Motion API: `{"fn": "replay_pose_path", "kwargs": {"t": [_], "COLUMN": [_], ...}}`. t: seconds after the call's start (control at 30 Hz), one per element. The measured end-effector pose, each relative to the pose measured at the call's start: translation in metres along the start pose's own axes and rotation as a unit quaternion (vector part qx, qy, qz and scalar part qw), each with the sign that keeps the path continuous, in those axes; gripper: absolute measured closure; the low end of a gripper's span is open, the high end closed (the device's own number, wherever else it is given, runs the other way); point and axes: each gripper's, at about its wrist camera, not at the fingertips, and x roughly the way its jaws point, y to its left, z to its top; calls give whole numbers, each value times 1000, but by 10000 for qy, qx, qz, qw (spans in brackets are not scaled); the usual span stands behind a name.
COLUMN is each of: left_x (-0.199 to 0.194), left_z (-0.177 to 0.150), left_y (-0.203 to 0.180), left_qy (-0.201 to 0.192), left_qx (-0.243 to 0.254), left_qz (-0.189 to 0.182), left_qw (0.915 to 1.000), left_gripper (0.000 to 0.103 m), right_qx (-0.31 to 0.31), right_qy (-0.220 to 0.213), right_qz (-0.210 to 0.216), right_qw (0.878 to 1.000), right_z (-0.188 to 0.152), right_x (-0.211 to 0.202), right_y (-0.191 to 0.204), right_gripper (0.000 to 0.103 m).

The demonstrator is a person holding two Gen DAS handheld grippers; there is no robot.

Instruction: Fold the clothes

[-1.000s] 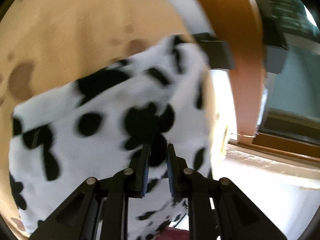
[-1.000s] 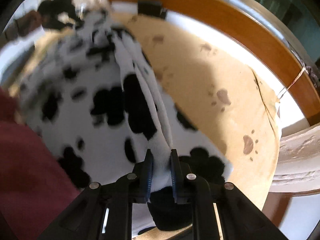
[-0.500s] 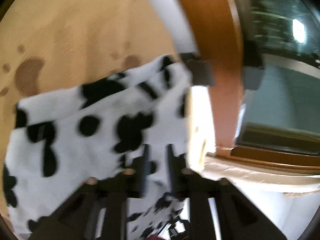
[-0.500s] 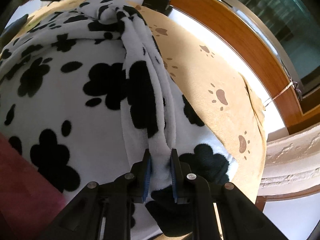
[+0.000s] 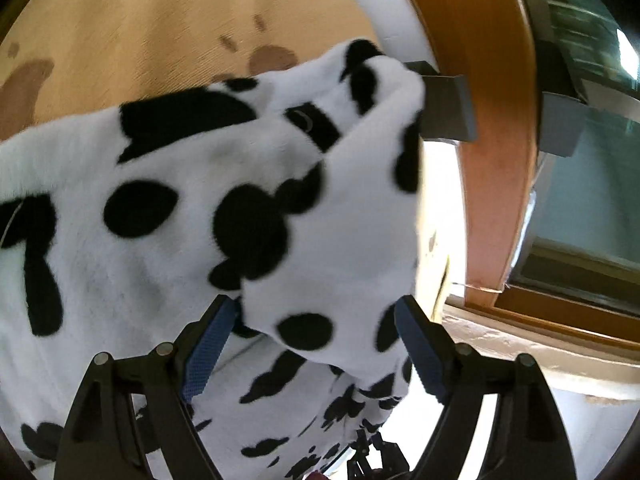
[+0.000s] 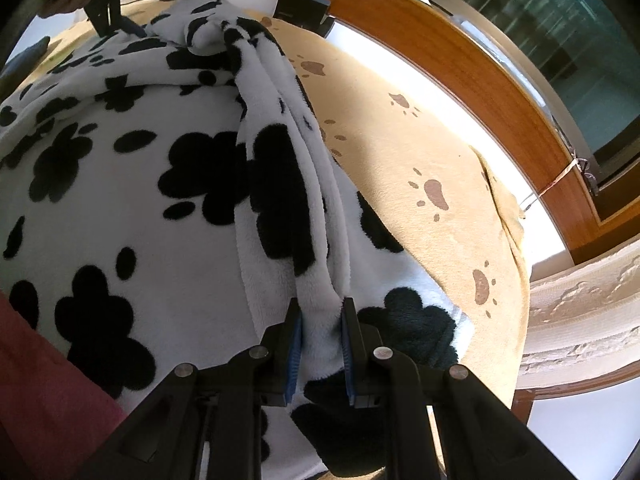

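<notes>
Change: my left gripper (image 5: 316,344) is now standing wide open where a second ago its pads were pinched shut on the fleece; the folded corner is lying loose between the fingers
Left fingers: spread well apart, gripping nothing, fabric only draping between them
Right fingers: my right gripper (image 6: 320,344) is still clamping a bunched ridge of the spotted fleece garment (image 6: 120,184), pads nearly closed on it
Garment: it is lying across the tan paw-print blanket (image 6: 420,152), its far end bunching toward the back edge, near the grey block (image 5: 444,108)
Meaning: I am judging this fold as laid on the left side, while the right side is waiting for release
Edges: the wooden frame (image 6: 460,64) is running close along the blanket's far edge
Open room: bare blanket is showing to the right of the garment; a maroon cloth (image 6: 44,392) is crowding its near left edge
</notes>
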Motion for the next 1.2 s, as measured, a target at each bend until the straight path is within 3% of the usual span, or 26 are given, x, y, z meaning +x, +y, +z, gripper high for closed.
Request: {"fn": "replay_pose_path", "kwargs": {"t": [0.13, 0.17, 0.27, 0.3, 0.47, 0.63, 0.8, 0.9, 0.97, 1.0, 1.1, 1.2], "left_x": [6, 7, 13, 14, -7, -8, 2, 6, 5, 5, 7, 8], "left_z": [3, 5, 7, 7, 12, 7, 3, 8, 10, 8, 5, 4], "left_y": [5, 3, -8, -12, -21, 1, 16, 12, 12, 11, 11, 10], "left_qy": [-184, -226, -98, -38, -66, 178, 188, 199, 226, 234, 230, 231], "left_qx": [-184, -148, 106, 182, 649, 1021, 995, 1080, 1078, 1062, 1025, 1000], "left_qz": [-177, -261, -300, -286, -76, 843, 986, 1050, 1051, 1037, 994, 992], "left_qw": [9995, 9993, 9994, 9994, 9978, 9910, 9900, 9884, 9883, 9886, 9895, 9898], "left_gripper": [19, 24, 70, 79, 83, 83, 83, 82, 80, 80, 79, 79], "right_qx": [-44, -44, -168, -232, -341, -582, -592, -72, 657, 1103, 2636, 3598], "right_qy": [-11, -16, -75, -110, -341, -171, 40, 80, 162, 207, 318, -64], "right_qz": [-96, -127, -447, -598, -1202, -838, -633, -564, -708, -774, -657, -489], "right_qw": [9999, 9999, 9988, 9979, 9916, 9946, 9962, 9983, 9952, 9907, 9619, 9317], "right_z": [1, 1, 3, 4, 10, 4, -7, -4, -10, -16, -38, -39], "right_x": [-2, -2, -5, -7, -22, -15, -7, -21, -30, -35, -51, -70], "right_y": [2, 2, 4, 5, -9, 7, 39, 32, 8, -6, -46, -68], "right_gripper": [86, 86, 86, 86, 86, 86, 79, 70, 43, 39, 38, 38]}}
